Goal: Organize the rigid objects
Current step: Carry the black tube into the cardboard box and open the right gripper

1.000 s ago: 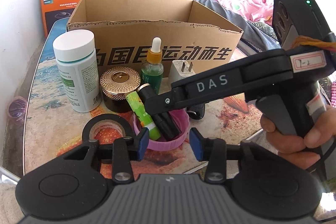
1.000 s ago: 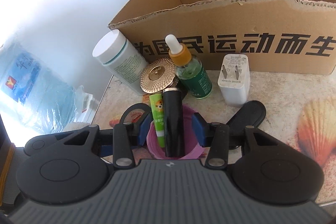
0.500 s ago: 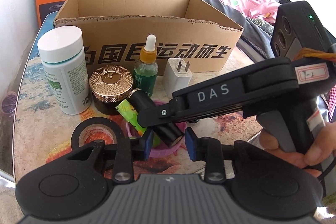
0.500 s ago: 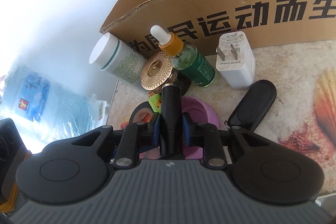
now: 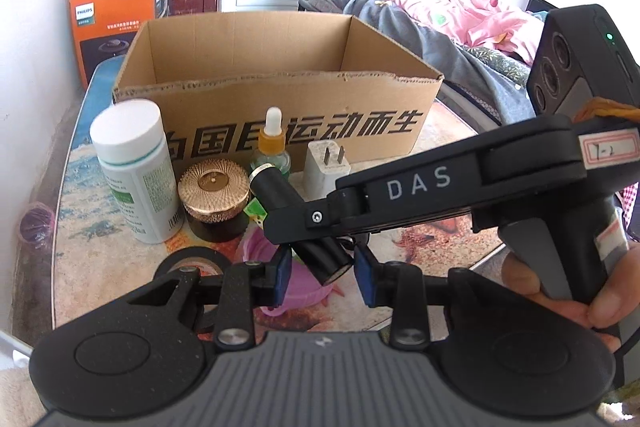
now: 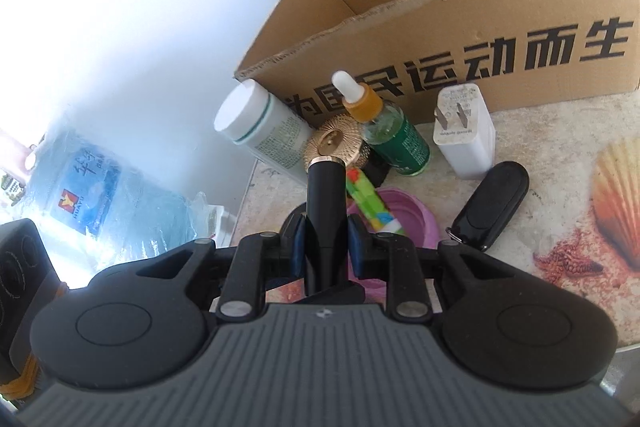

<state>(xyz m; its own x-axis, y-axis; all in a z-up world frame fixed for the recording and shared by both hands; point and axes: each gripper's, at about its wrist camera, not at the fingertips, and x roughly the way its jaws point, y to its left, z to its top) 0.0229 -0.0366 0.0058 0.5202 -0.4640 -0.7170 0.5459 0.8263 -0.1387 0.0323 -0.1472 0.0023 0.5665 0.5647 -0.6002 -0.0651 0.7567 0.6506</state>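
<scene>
My right gripper [image 6: 326, 247] is shut on a black tube with a gold ring [image 6: 325, 195], held tilted. In the left wrist view the right gripper [image 5: 296, 227] reaches in from the right, and the tube [image 5: 276, 193] has its lower end just above the purple cup [image 5: 308, 293]. My left gripper [image 5: 323, 277] has its blue pads narrowed onto the near part of that cup. A green tube [image 6: 366, 195] still lies in the purple cup [image 6: 396, 215]. The open cardboard box [image 5: 280, 95] stands behind.
In front of the box stand a white bottle [image 5: 132, 171], a gold-lidded jar [image 5: 212, 187], a dropper bottle [image 5: 272, 147] and a white charger [image 5: 326, 167]. A black key fob [image 6: 488, 203] and a black tape roll [image 5: 192, 259] lie nearby. The table edge is at the left.
The right gripper went from open around the black tube to shut on it and raised it off the cup. The left pads narrowed onto the purple cup.
</scene>
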